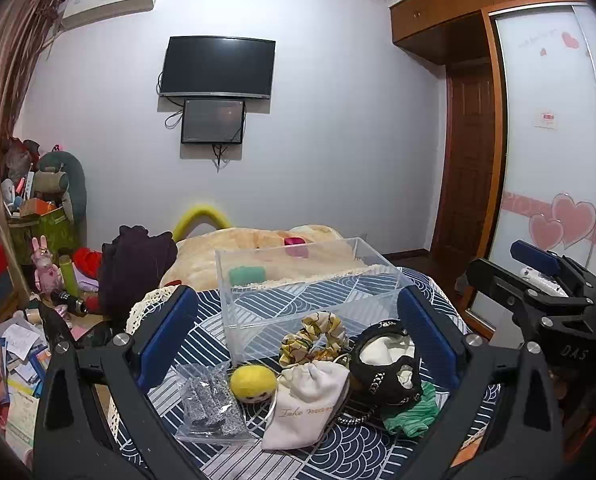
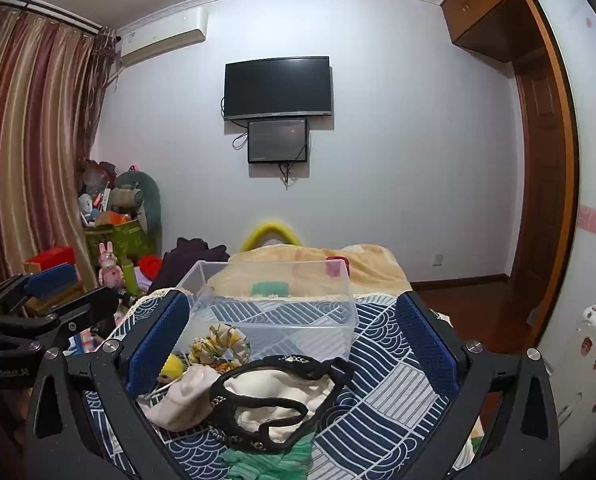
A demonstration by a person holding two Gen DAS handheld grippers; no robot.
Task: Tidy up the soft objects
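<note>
A clear plastic box (image 1: 305, 280) (image 2: 274, 304) stands empty on the blue patterned bedspread. In front of it lie a floral scrunchie (image 1: 315, 336) (image 2: 220, 344), a yellow felt ball (image 1: 253, 384) (image 2: 172, 366), a white drawstring pouch (image 1: 305, 404) (image 2: 186, 398), a black-trimmed white cloth piece (image 1: 385, 368) (image 2: 274, 400), a green cloth (image 1: 413, 410) (image 2: 270, 460) and a clear bag of grey items (image 1: 212, 404). My left gripper (image 1: 298, 336) is open above the pile. My right gripper (image 2: 294, 344) is open above the black-trimmed piece.
A beige blanket (image 1: 258, 248) covers the far bed with a dark garment (image 1: 138, 264) beside it. Clutter, papers and toys (image 1: 30, 320) fill the floor at left. A wardrobe (image 1: 553, 140) and door stand right. The right gripper (image 1: 545, 276) shows in the left wrist view.
</note>
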